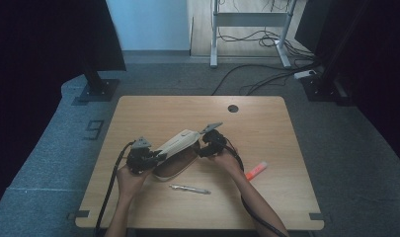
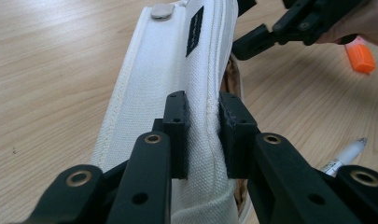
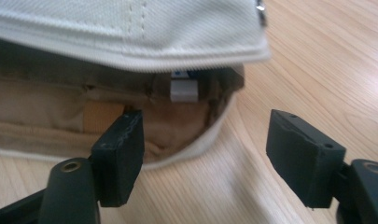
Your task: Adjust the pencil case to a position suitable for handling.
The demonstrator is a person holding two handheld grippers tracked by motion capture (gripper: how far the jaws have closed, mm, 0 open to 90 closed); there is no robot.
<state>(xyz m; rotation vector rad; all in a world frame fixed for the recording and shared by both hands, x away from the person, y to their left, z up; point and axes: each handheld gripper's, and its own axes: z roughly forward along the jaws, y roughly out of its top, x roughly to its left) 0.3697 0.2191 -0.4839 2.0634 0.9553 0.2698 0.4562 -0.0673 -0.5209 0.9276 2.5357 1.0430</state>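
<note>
i have the pencil case (image 1: 177,148) lying near the middle of the table (image 1: 266,128), its white lid lifted like a clam shell so the tan lining shows underneath. my left gripper (image 2: 203,135) is clamped on the raised edge of that lid, one jaw on the outside fabric and one on the inner side by the zip seam, and that pinch is what keeps the case propped open. my right gripper (image 3: 203,154) sits at the open mouth with its jaws apart and nothing between them; one jaw is in front of the lining, the other is over bare wood.

the step i judge to be in hand is loading the case, so the right hand should now go for the pen (image 1: 189,189) lying just in front of the case, or the orange marker (image 1: 256,171) further to the right. to do it well i keep the left pinch steady and high, so the mouth does not sag while the right is away. i would take the pen near its middle, keep it level, and bring it in lengthwise along the case, not across it. the lid edge is soft, so pulling harder could slip it out of the jaws.
</note>
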